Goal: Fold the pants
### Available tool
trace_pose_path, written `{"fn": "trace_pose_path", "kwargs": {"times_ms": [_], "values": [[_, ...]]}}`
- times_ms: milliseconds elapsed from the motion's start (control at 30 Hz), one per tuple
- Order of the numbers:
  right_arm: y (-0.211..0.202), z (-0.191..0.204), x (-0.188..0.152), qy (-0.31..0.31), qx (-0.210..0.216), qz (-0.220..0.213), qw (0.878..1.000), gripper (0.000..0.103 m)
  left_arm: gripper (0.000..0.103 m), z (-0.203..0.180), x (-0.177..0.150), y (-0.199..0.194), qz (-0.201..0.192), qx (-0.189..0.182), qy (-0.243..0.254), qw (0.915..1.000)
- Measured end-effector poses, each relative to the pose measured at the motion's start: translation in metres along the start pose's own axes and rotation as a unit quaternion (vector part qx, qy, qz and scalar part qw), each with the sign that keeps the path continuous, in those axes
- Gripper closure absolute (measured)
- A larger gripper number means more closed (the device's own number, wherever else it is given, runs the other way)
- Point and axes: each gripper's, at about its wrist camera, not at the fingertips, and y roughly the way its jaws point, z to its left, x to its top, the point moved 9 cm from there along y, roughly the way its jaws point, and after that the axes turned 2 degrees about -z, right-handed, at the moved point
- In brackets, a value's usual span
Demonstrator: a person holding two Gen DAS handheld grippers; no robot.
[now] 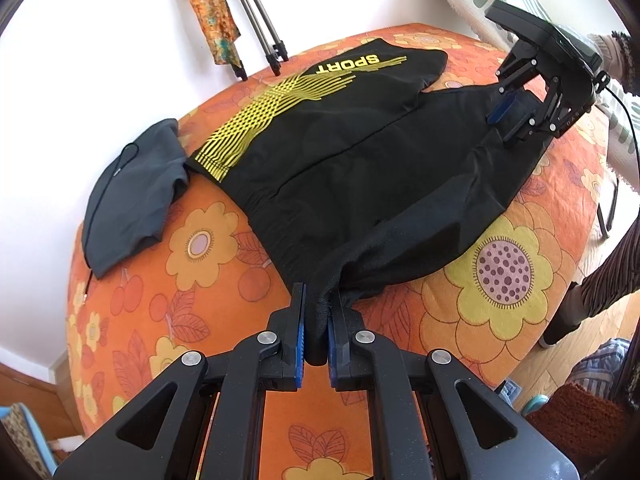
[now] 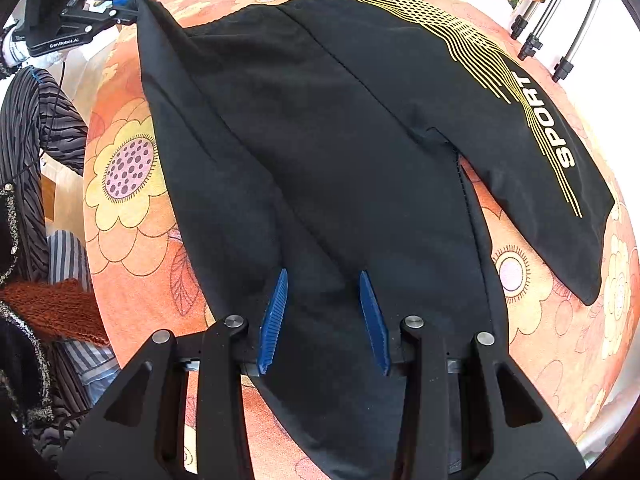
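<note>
The surface under everything, covered in an orange flowered cloth (image 1: 208, 248), looks padded and rounded, so whether it is a bed or a tabletop cannot be told. On it lie the black pants (image 1: 360, 168), spread mostly flat, one leg with the yellow SPORT print (image 2: 548, 132) angled away from the other. The fabric looks thin, light and limp, probably a little slick; it should drape and slide rather than hold a crease, so lifting by hems and waistband corners seems safest. A dark grey garment (image 1: 132, 196) lies just beside the waistband. The left hand-held gripper (image 1: 316, 320) is pressed together, pinching a bunched corner of the pants at the near edge. The right hand-held gripper (image 2: 324, 312) stands spread over the plain leg, its blue pads (image 2: 274, 320) not visibly pressing any fold.
</note>
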Motion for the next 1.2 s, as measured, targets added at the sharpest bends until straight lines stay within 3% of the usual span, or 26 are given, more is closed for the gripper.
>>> {"fn": "trace_pose_path", "kwargs": {"times_ms": [100, 333, 367, 433, 467, 600, 833, 1000, 1200], "values": [[0.003, 0.002, 0.008, -0.016, -0.003, 0.005, 1.000, 0.061, 0.096, -0.007, -0.007, 0.004, 0.006, 0.000, 0.011, 0.9999], [0.008, 0.015, 0.022, -0.044, 0.013, 0.002, 0.999, 0.061, 0.096, 0.018, -0.008, -0.008, -0.022, 0.011, -0.042, 0.9988], [0.008, 0.015, 0.022, -0.040, 0.016, 0.002, 0.999, 0.063, 0.096, 0.020, -0.009, -0.009, -0.022, 0.011, -0.043, 0.9988], [0.009, 0.015, 0.024, -0.039, 0.023, 0.003, 0.999, 0.090, 0.096, 0.017, -0.009, -0.007, -0.020, 0.013, -0.034, 0.9991], [0.010, 0.015, 0.024, -0.042, 0.016, 0.005, 0.999, 0.095, 0.096, 0.016, -0.009, -0.006, -0.021, 0.015, -0.030, 0.9992], [0.003, 0.030, 0.020, -0.060, -0.003, 0.008, 0.998, 0.099, 0.096, 0.019, -0.006, -0.006, -0.027, 0.015, -0.039, 0.9988], [-0.038, 0.039, 0.025, -0.053, -0.098, -0.036, 0.993, 0.101, 0.096, 0.019, 0.004, -0.011, -0.035, 0.016, -0.034, 0.9987], [-0.073, 0.007, 0.039, -0.020, -0.174, -0.059, 0.983, 0.101, 0.096, 0.028, 0.032, -0.015, -0.059, 0.019, -0.033, 0.9975], [-0.091, -0.041, 0.065, -0.009, -0.247, -0.055, 0.967, 0.101, 0.096, 0.052, 0.069, -0.002, -0.076, 0.019, -0.043, 0.9960]]}}
